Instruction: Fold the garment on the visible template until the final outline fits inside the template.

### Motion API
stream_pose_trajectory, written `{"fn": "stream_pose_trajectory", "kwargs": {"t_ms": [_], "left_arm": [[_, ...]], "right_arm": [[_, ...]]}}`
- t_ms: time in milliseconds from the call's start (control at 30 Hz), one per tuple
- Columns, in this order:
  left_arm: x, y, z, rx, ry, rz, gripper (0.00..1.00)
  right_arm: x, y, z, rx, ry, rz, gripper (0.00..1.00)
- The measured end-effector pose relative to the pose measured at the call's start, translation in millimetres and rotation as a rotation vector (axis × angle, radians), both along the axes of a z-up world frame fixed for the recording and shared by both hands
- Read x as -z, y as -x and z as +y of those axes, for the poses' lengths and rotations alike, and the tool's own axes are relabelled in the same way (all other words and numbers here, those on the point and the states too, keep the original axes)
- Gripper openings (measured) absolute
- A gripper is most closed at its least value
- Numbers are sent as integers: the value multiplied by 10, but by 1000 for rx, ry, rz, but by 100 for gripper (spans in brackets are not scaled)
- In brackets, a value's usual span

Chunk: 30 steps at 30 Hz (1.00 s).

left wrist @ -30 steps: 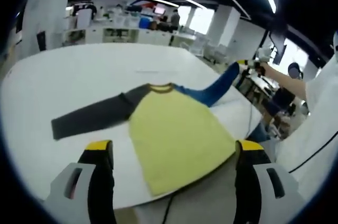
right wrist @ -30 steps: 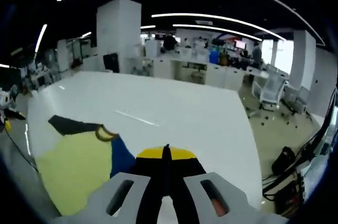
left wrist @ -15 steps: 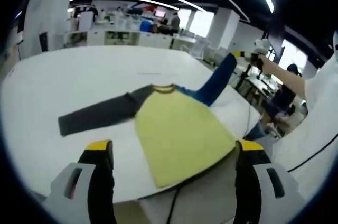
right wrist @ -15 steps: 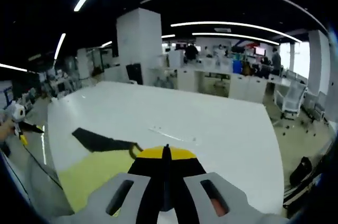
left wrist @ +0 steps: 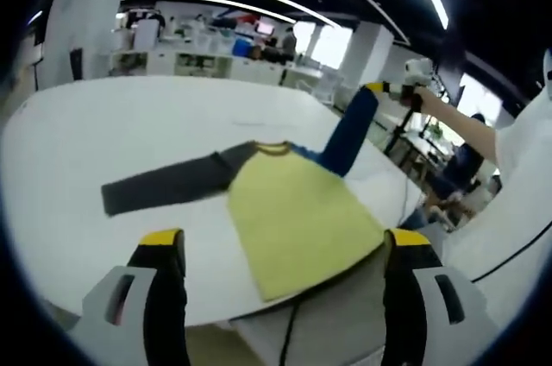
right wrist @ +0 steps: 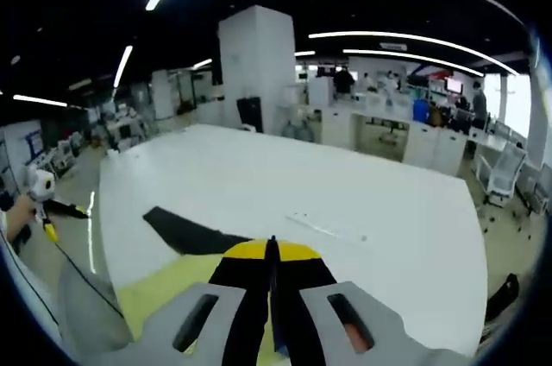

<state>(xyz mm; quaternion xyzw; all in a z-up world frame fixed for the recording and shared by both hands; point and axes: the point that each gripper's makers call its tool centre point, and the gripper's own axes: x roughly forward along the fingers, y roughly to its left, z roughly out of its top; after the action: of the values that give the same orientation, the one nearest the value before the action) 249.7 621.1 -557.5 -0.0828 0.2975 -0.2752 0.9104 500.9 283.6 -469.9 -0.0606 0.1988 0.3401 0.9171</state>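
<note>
Left gripper view: right claw (left wrist: 379, 88) lifts garment's (left wrist: 293, 215) blue sleeve (left wrist: 347, 133)

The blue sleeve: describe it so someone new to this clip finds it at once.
On the big white table lies a shirt with a yellow body. Its blue sleeve rises off the table, pinched at the cuff by the right gripper, whereas the dark grey sleeve lies flat.
</note>
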Motion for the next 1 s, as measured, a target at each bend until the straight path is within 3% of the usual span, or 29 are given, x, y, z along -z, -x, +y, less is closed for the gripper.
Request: {"fn": "stream_pose_trajectory", "kwargs": {"t_ms": [133,267,400,733,1000], "left_arm": [[-41,15,104,-28,32,-14,92],[-23,22,136,-34,20,-11,92],[-46,23,122,-22,20,-16,92],[-19,8,182,-22,13,-8,92],[44,7,161,-14,19,6,92]], "right_arm": [[122,25,299,-47,22,24,2],[235,36,529,-77,29,45,2],[291,-21,638,-86,9,66,2],[412,-82,658,-70,8,83,2],[492,-105,629,-30,-39,118,2]]}}
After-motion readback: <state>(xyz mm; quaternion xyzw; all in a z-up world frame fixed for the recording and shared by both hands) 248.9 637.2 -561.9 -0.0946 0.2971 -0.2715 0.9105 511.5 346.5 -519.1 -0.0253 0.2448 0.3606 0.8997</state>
